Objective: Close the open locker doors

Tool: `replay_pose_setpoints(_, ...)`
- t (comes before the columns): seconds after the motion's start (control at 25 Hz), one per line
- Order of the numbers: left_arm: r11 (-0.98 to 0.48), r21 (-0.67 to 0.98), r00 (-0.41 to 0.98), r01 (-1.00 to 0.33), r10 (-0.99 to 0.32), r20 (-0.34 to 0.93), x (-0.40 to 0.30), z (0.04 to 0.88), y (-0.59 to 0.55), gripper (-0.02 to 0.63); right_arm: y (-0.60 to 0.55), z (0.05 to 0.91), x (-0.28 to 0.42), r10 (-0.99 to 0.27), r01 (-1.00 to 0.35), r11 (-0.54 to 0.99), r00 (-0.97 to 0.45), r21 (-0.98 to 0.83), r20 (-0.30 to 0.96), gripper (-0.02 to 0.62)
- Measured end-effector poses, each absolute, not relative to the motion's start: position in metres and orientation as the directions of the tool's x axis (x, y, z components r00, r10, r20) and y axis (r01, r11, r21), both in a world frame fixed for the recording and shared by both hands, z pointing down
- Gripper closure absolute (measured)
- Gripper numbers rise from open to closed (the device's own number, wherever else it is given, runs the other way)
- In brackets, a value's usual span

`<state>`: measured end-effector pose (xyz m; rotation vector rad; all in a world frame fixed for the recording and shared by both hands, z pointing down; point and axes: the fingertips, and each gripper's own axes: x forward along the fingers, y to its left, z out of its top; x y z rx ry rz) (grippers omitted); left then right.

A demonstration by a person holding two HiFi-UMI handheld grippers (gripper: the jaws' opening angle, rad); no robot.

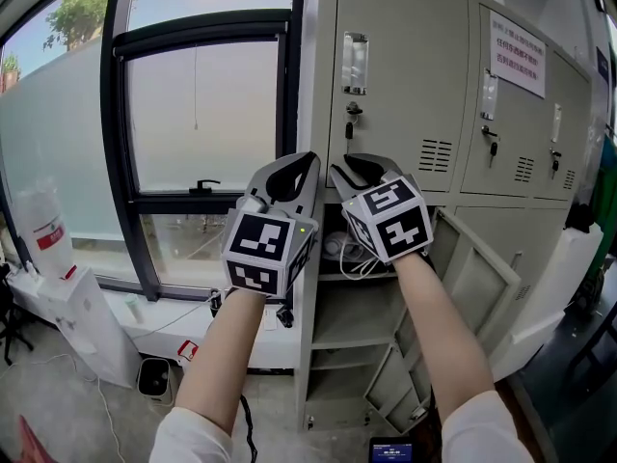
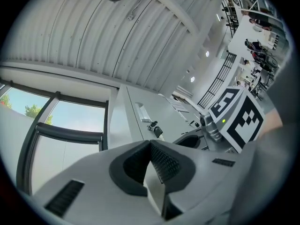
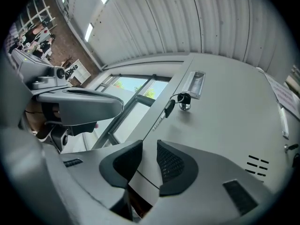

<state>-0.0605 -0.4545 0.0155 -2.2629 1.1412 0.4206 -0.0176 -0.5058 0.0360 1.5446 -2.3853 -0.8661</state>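
Observation:
A bank of grey lockers [image 1: 405, 85] stands before me, its upper doors closed. The lower left locker's door [image 1: 477, 278] is swung open to the right, baring shelves [image 1: 352, 331] and a white bundle of cable [image 1: 342, 249]. Both grippers are raised in front of the closed upper left door, jaws pointing up. My left gripper [image 1: 289, 167] [image 2: 150, 144] is shut on nothing, its tips touching. Just right of it, my right gripper [image 1: 364, 170] [image 3: 150, 144] is open by a narrow gap with nothing in it. A key [image 3: 180, 102] hangs in that upper door's lock.
A large window [image 1: 193, 104] fills the wall left of the lockers. A white water dispenser [image 1: 58, 287] and a small bin [image 1: 154, 376] stand on the floor at the left. A paper notice [image 1: 516, 51] is stuck on an upper door.

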Motion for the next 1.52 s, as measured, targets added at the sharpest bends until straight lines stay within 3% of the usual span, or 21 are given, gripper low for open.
replay_pose_setpoints(0.88, -0.473, -0.346, 0.586, -0.81, -0.637, -0.501, -0.054, 0.014, -0.447, 0.595, -0.507, 0.029, -0.01, -0.886, -0.805, 0.278, -0.425, 0.523, -0.183, 0.543)
replay_pose_setpoints(1.52, -0.507, -0.337, 0.607, -0.794, -0.615, -0.503, -0.024, 0.022, -0.388, 0.595, -0.394, 0.0, 0.005, -0.829, -0.788, 0.268, -0.482, 0.553, -0.284, 0.561)
